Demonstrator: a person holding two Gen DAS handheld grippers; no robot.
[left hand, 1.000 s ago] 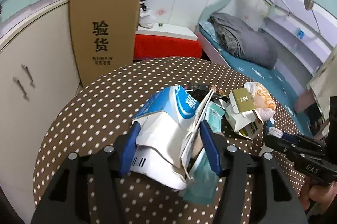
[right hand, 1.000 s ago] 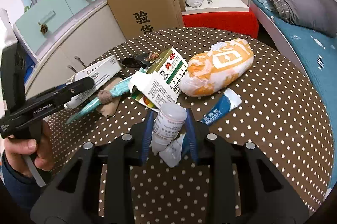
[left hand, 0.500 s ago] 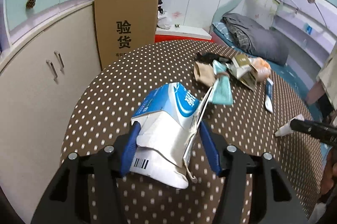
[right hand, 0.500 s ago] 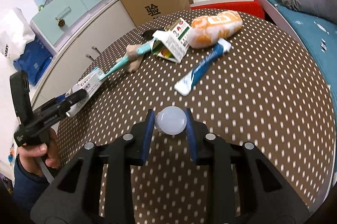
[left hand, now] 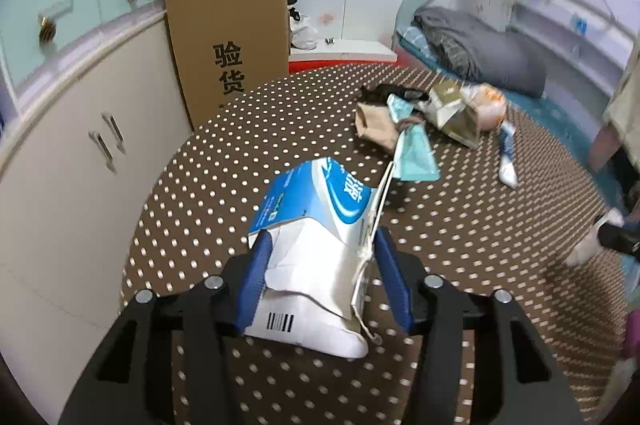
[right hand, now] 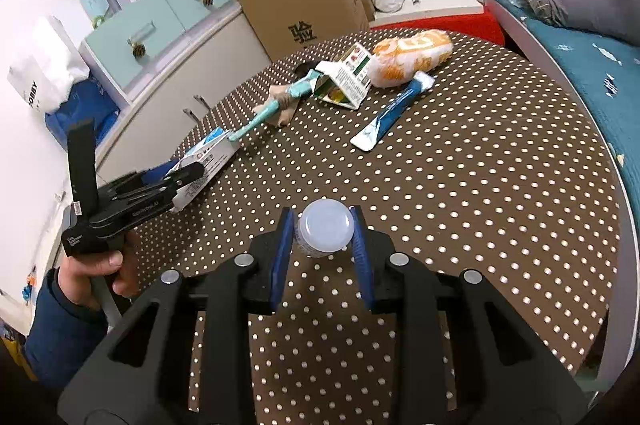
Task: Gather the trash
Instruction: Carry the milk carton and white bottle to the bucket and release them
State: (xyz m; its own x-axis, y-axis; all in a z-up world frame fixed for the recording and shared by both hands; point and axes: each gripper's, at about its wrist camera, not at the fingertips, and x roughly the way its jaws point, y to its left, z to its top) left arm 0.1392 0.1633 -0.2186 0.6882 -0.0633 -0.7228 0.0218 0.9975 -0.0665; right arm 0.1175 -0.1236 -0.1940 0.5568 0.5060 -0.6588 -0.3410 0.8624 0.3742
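Left gripper (left hand: 320,265) first: my jaws are closing on the crushed blue-and-white carton (left hand: 316,241), which sits between the blue pads just above the dotted bench (left hand: 500,265). It looks light and already caved in (thin card, I judge), so it will fold further under pressure; the stiffer folded edges near its base seem the better place to hold. Beyond it lie a teal wrapper (left hand: 414,153), a tan scrap (left hand: 376,127) and a blue tube (left hand: 507,155), well apart from me.

From my right wrist, the right gripper (right hand: 322,237) is clamped on a small white bottle (right hand: 325,233), pads on its opposite sides, lid toward the camera. Rigid, smooth plastic, probably slippery, so a grip across the body suits it. Farther off rest an orange bag (right hand: 412,59) touching a green-printed box (right hand: 348,81); my other hand (right hand: 96,273) shows at left
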